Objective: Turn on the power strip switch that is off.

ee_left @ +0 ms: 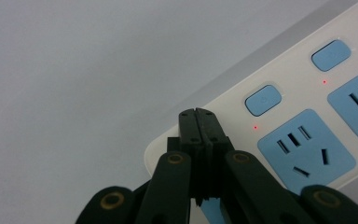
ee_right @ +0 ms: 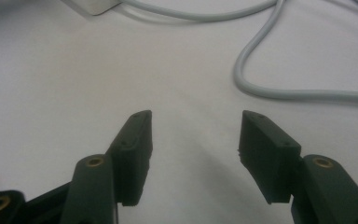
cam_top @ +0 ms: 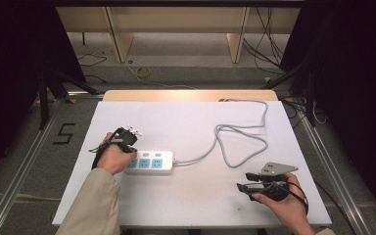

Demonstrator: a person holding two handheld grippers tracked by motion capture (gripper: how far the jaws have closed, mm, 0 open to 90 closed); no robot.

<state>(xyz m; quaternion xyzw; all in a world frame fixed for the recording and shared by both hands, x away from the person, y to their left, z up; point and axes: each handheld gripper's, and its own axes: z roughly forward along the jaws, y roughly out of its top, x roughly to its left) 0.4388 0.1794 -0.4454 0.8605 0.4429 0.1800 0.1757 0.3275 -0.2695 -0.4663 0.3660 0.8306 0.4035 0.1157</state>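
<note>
Left gripper (ee_left: 196, 112), fingers pressed together, hovers at end of power strip (cam_top: 150, 163) on tabletop (cam_top: 186, 196), near lit switch button (ee_left: 263, 100). Right gripper (ee_right: 195, 135) idle, fingers spread, holding nothing. Sockets empty; no plug in sight.

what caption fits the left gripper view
Shut tongs poised over the end of a white power strip with blue sockets.
</note>
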